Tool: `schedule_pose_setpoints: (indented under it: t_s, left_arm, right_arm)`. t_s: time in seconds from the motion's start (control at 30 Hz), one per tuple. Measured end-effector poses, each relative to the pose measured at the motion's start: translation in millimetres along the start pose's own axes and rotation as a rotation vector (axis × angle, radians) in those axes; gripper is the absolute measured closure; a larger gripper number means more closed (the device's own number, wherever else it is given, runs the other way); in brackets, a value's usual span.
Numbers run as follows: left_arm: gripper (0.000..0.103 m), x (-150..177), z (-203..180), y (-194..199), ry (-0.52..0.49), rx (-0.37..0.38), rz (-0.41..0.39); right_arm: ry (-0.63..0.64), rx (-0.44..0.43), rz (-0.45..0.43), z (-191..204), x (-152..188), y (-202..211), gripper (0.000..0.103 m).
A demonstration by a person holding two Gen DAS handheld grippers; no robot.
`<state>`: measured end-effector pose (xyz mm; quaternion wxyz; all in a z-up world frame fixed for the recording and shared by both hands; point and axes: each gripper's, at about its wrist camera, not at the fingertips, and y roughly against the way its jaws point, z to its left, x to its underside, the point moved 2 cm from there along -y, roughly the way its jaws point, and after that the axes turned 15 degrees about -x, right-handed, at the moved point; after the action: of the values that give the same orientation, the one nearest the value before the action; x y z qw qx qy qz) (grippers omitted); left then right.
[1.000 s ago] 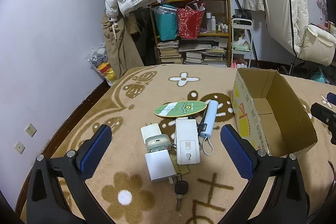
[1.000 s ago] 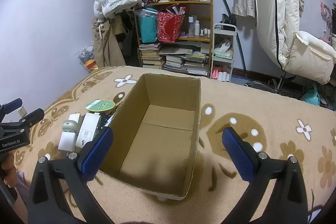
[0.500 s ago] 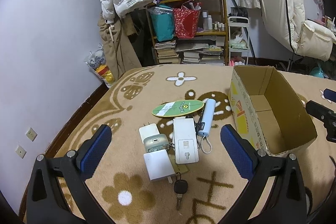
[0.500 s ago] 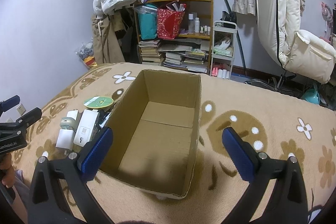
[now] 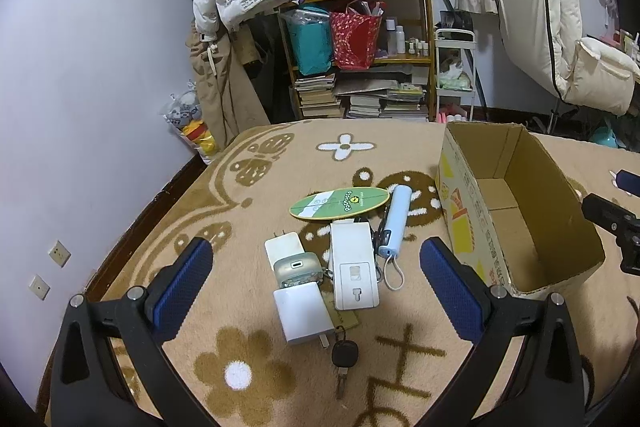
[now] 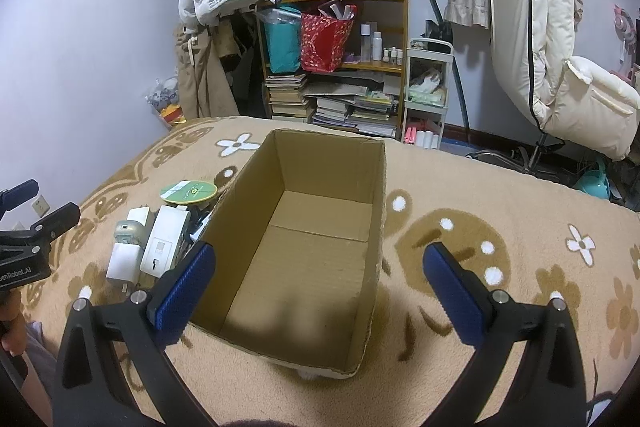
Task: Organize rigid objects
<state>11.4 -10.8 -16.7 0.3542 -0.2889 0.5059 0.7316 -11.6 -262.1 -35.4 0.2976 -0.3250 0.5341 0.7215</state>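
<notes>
The left wrist view shows the left gripper (image 5: 316, 287), jaws wide apart and holding nothing, above small things clustered on the tan flowered blanket (image 5: 248, 187): two white plug adapters (image 5: 306, 311), a white socket block (image 5: 354, 269), a pale blue cylindrical power bank (image 5: 396, 221), a green oval card (image 5: 340, 203) and a black key (image 5: 344, 357). Only the right wrist view shows the whole bare floor of the open brown cardboard box (image 6: 312, 247), just right of the cluster, with the right gripper (image 6: 316, 287) likewise spread and empty over its near rim. There the box wall hides the power bank, and the key is probably hidden too.
</notes>
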Motion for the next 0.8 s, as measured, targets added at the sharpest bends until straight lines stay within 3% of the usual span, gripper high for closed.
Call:
schedule_pose_setpoints:
  t_s: [0.8]
  left_arm:
    - [0.001, 0.7, 1.2, -1.7, -0.004, 0.009, 0.011]
  right_arm:
    - [0.001, 0.0, 0.007, 0.0, -1.1, -0.4, 0.0]
